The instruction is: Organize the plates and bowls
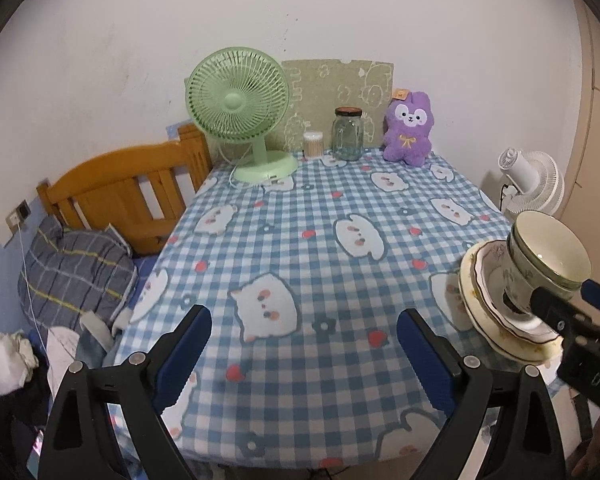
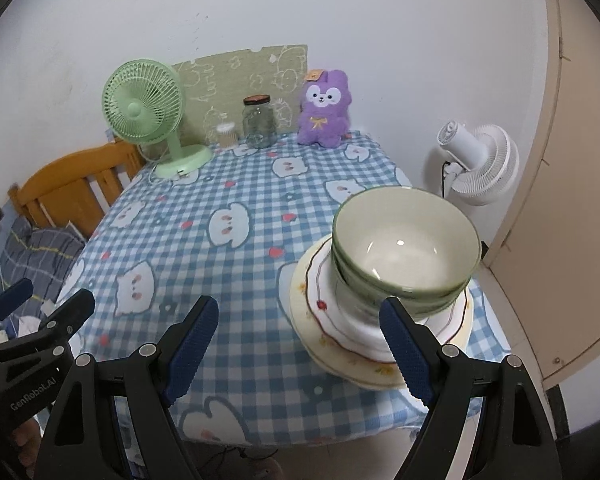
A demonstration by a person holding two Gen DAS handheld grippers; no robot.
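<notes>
Left gripper point(image 1: 304, 354) wide, holding nothing | right gripper point(image 2: 300, 348) wide, holding nothing | green bowls point(image 2: 406, 246) stacked on plates point(image 2: 340, 332), frame right.

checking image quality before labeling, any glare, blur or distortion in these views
Left wrist: heavy fisheye bending, dark vignette corners, bowls sharp at the right edge. Right wrist: same curvature, small glare spots inside the top bowl, its near rim slightly blurred.

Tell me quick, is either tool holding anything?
Left tool: open, holding nothing.
Right tool: open, holding nothing; stacked bowls sit just ahead.
</notes>
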